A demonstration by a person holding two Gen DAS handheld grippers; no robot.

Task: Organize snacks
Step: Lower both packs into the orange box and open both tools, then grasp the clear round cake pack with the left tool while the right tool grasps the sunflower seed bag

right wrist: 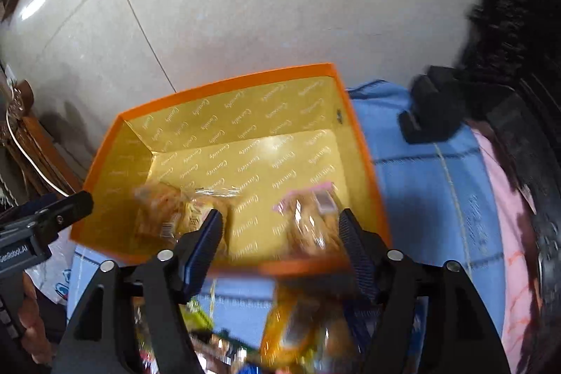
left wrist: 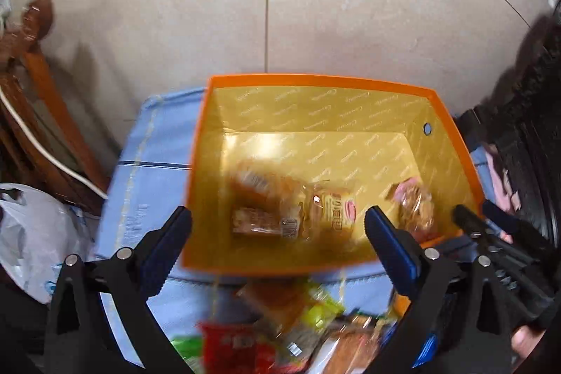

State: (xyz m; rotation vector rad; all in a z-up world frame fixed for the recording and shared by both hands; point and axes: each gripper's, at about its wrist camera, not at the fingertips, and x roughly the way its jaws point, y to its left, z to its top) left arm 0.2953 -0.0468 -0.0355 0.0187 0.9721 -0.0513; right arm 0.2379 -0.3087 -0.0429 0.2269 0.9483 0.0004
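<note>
- On the blue cloth point(left wrist: 154, 142), an orange box point(left wrist: 315, 80) with a gold lining stands open at the top.
- Inside the box, on its floor, lie two clear-wrapped bread packs point(left wrist: 280, 212) side by side toward the left (blurred; labels unreadable).
- A third clear pack with a pink edge point(right wrist: 312, 216) lies apart from them, near the box's right wall.
- The left gripper point(left wrist: 277, 240) hangs over the near rim of the box, jaws spread wide; nothing sits between the pads.
- The right gripper point(right wrist: 280, 233) is over the box's near right corner, jaws apart. The pink-edged pack shows between its fingertips, lying lower down on the box floor; the pads do not press on it.
- In front of the box, on the cloth, lies a heap of loose snack packs point(left wrist: 280, 332) (red, green, yellow and orange wrappers, heavily blurred).
- A white plastic bag point(left wrist: 31, 233) lies left of the cloth, beside brown wooden furniture point(left wrist: 52, 100).
- Beyond the box, pale floor tiles point(left wrist: 350, 6) fill the view.
- A black block point(right wrist: 431, 104) rests on the cloth to the right of the box.
</note>
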